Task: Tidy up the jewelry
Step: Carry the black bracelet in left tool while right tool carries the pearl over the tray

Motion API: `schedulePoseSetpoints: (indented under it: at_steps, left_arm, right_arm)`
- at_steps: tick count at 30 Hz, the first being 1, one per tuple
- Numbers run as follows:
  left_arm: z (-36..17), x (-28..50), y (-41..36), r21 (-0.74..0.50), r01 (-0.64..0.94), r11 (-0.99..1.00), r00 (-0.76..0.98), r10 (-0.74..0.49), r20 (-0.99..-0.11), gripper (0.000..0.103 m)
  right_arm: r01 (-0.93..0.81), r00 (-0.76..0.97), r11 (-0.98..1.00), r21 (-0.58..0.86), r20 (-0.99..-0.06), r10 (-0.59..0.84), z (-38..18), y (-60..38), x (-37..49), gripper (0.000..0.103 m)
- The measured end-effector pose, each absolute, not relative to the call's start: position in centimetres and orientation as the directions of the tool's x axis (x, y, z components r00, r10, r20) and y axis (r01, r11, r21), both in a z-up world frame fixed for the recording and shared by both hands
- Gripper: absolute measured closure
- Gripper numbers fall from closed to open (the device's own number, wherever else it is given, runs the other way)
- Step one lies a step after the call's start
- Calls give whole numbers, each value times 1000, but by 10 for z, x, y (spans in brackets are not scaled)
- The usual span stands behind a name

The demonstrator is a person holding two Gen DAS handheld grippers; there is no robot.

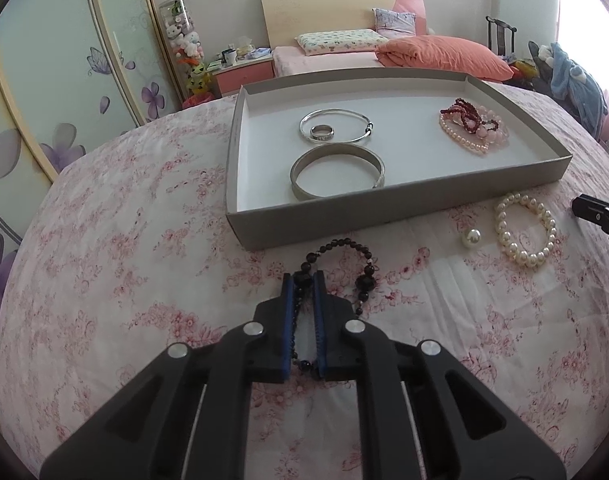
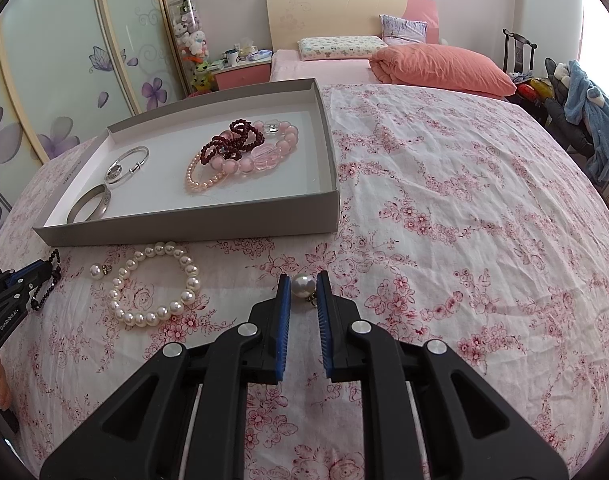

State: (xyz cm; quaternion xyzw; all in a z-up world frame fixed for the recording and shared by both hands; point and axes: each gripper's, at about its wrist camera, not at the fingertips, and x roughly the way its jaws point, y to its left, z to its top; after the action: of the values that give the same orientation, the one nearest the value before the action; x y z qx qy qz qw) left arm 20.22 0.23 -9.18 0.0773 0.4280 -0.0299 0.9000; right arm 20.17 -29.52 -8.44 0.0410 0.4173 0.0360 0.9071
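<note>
Floral bedspread (image 2: 444, 200); right-view-only clamped pearl earring (image 2: 303, 285)

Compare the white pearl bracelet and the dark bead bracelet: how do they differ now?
The white pearl bracelet lies free on the bedspread as an open ring; the dark bead bracelet is pinched in the left gripper. The pearls are larger and pale, the dark beads smaller. Both remain outside the tray.
</note>
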Motion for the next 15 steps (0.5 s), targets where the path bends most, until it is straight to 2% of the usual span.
schedulePoseSetpoints:
  at_steps: [4,15]
  left_arm:
    - [-89,196,12,41,102,994,631,-32,-775,94]
    - [-53,158,25,-81,116,990,716,-140,-684,94]
  right_arm:
    - [-33,669,992,119,-735,110,-81,-296,198,90]
    - [-121,755,985,127,-633,174,-51,-267,166,90]
